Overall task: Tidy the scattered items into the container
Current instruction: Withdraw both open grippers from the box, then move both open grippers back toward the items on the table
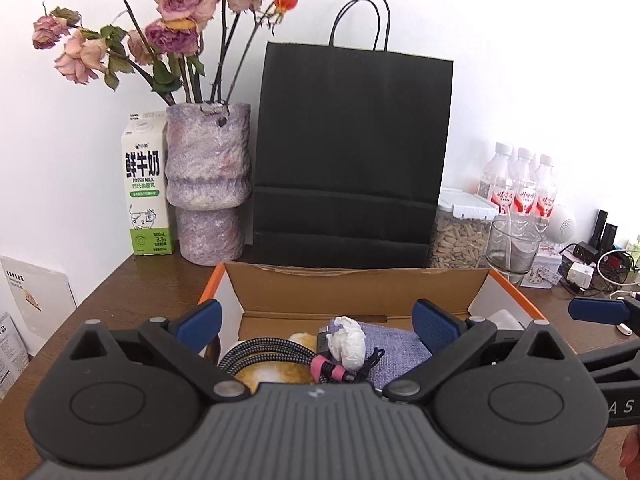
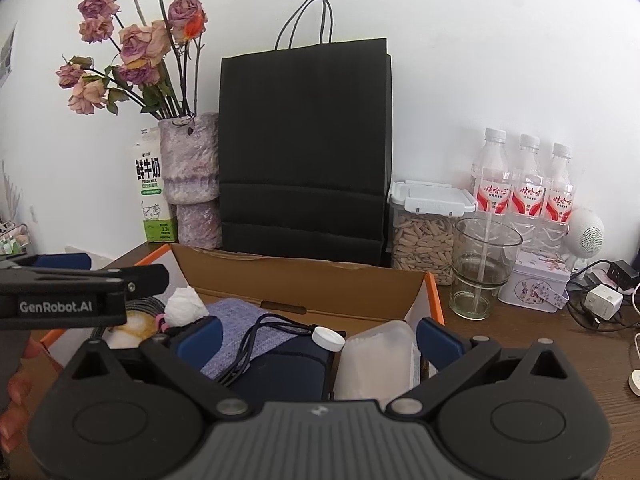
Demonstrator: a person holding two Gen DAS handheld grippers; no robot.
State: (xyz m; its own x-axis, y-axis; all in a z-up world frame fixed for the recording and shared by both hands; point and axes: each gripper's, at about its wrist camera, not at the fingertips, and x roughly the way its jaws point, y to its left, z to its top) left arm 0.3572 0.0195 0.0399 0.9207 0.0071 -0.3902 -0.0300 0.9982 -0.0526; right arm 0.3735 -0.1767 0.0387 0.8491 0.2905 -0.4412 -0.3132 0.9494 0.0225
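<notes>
An open cardboard box (image 1: 352,286) with orange edges sits on the brown table; it also shows in the right wrist view (image 2: 304,280). Inside lie a crumpled white tissue (image 1: 350,340), a braided cable with a pink tie (image 1: 276,354), a purple-grey cloth (image 2: 248,320), a dark blue pouch (image 2: 288,372), a white cap (image 2: 328,339) and a frosted plastic box (image 2: 378,356). My left gripper (image 1: 318,326) is open and empty above the box's left part. My right gripper (image 2: 318,338) is open and empty above the box's right part.
Behind the box stand a black paper bag (image 1: 352,152), a vase of dried roses (image 1: 208,180), a milk carton (image 1: 145,184), a seed jar (image 2: 426,232), a glass (image 2: 482,268) and water bottles (image 2: 524,184). Chargers and cables (image 2: 600,304) lie at right.
</notes>
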